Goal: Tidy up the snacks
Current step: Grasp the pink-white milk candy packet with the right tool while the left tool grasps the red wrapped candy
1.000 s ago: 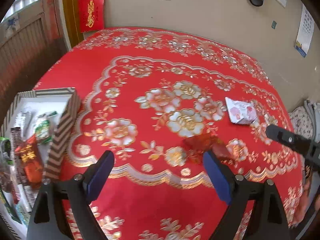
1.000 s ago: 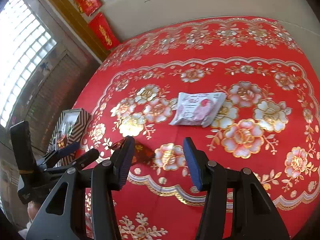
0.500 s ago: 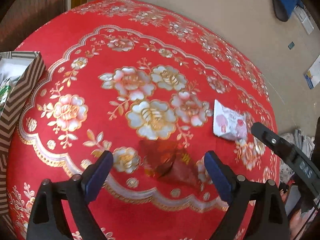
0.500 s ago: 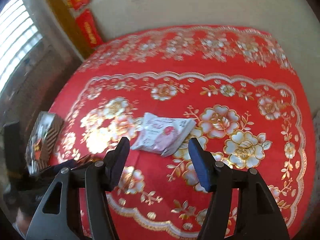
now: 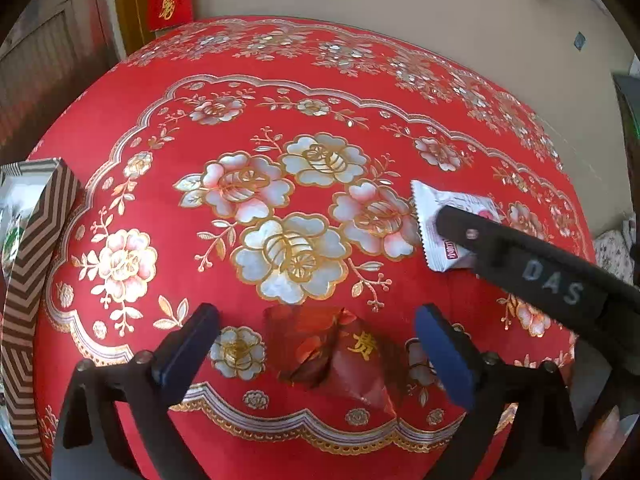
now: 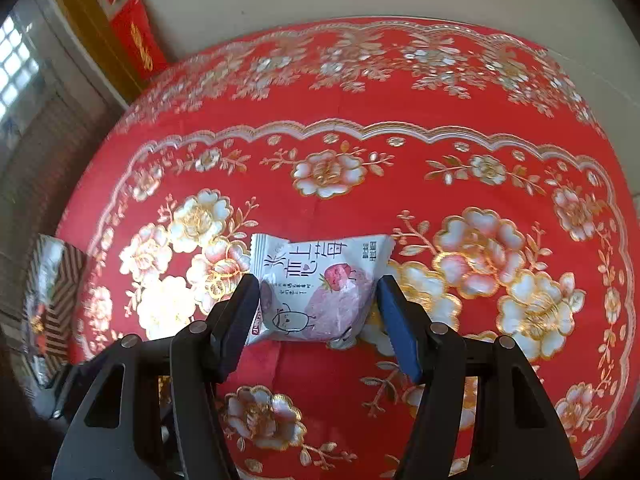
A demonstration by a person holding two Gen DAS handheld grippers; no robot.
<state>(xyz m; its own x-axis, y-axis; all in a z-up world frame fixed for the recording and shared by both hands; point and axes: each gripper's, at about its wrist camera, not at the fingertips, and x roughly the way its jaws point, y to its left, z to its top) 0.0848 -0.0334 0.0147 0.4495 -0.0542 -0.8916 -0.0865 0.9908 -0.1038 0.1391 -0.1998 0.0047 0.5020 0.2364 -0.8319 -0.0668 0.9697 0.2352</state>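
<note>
White packet (image 6: pixel 320 288): lower centre of the right view, flat on the tablecloth (image 6: pixel 400 92), between the open right gripper (image 6: pixel 318 312) jaws. Likely light, soft, crinkly; pinch across the middle. Red packet (image 5: pixel 340 354): lower centre of the left view, between the open left gripper (image 5: pixel 316 350) jaws.

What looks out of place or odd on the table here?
Only two snacks lie loose on the tablecloth, outside the striped box: a crumpled red packet between the left gripper fingers and a white strawberry packet, seemingly intact.
</note>
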